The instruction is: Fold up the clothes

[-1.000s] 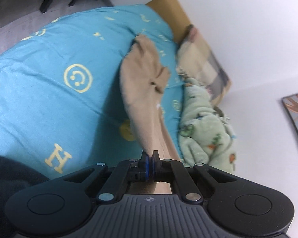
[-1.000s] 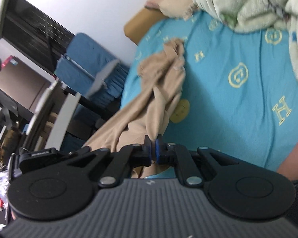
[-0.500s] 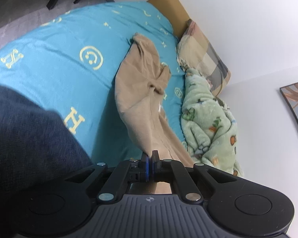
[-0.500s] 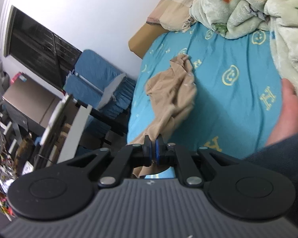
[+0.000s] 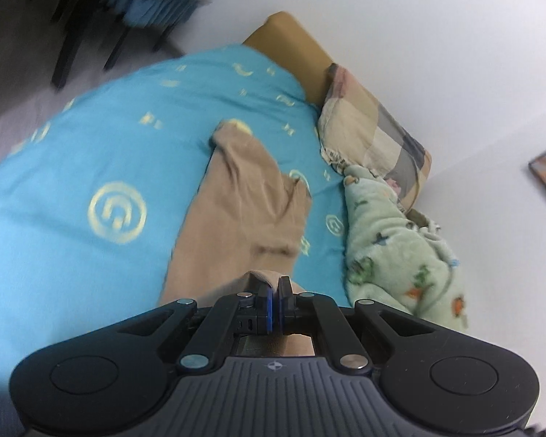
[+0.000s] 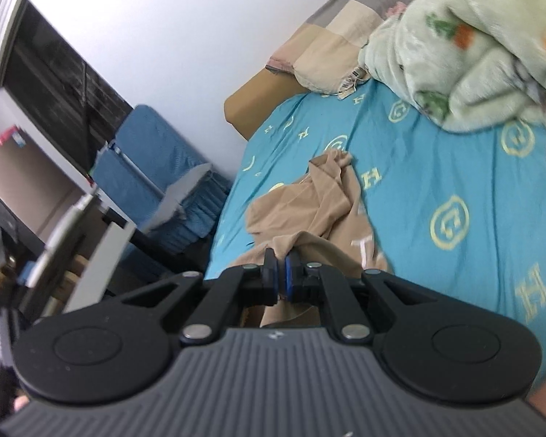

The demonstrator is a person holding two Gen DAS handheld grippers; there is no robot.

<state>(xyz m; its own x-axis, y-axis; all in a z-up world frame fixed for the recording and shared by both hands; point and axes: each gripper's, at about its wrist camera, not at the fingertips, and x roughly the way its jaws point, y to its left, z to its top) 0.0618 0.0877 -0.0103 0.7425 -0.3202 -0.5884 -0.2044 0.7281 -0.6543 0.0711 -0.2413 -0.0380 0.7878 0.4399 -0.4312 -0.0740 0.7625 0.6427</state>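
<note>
Both the left gripper (image 5: 274,293) and the right gripper (image 6: 279,260) are clenched on near ends of the tan garment (image 5: 236,215), whose long axis runs straight away from them across the teal bedsheet (image 5: 91,167) toward the far pillow-side edge.

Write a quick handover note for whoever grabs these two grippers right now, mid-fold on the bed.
Left gripper: shut on the tan garment.
Right gripper: shut on another edge of the same garment.
Garment: near end pinched, the rest lying rumpled on the teal bedsheet, beside the green fleece blanket and the checked pillow.
Done: both grips taken.
Left: no neat fold shows yet; spread it flat, then fold.
</note>
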